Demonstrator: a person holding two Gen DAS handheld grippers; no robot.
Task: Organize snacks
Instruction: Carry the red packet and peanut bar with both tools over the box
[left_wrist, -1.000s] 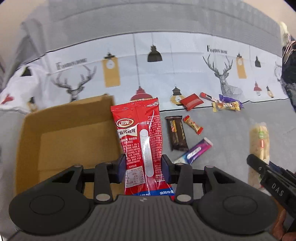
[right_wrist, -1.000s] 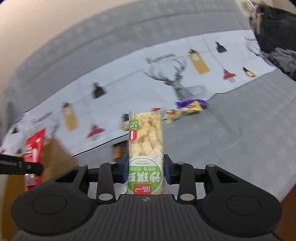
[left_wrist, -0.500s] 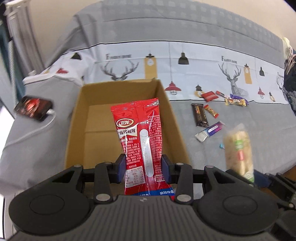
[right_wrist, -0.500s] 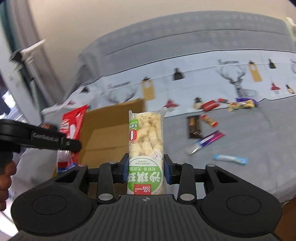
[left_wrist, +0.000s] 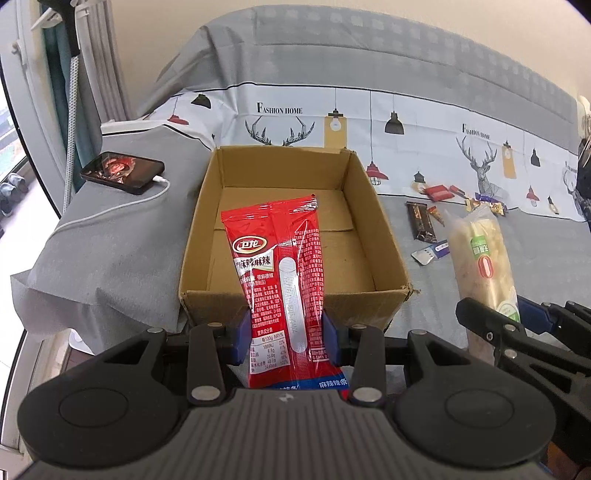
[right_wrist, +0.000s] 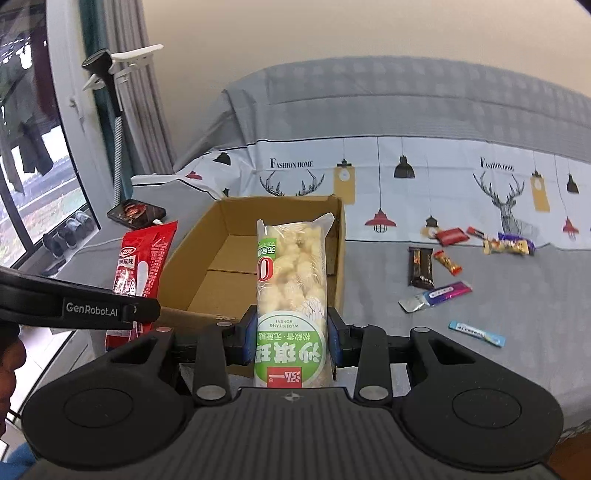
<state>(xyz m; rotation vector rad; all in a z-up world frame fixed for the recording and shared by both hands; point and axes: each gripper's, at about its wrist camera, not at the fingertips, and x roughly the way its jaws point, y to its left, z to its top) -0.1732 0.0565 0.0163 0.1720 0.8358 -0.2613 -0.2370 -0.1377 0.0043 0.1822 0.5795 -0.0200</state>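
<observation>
My left gripper (left_wrist: 286, 338) is shut on a red spicy-strip snack bag (left_wrist: 280, 269), held upright in front of the near wall of an open cardboard box (left_wrist: 207, 229). My right gripper (right_wrist: 291, 338) is shut on a clear and green puffed-snack pack (right_wrist: 291, 273), held near the box's right front corner (right_wrist: 340, 236). The right gripper's pack shows in the left wrist view (left_wrist: 484, 258), and the red bag shows in the right wrist view (right_wrist: 142, 262). The box floor is bare.
Several small snack bars lie on the grey bed cover right of the box: a brown bar (right_wrist: 421, 267), a purple bar (right_wrist: 439, 293), a blue stick (right_wrist: 476, 333), red packets (right_wrist: 450, 236). A phone (left_wrist: 123, 171) on a cable lies left of the box.
Both grippers have swung left and pulled back with their packs. The box now sits centred in both views, and the loose bars have shifted to the right.
</observation>
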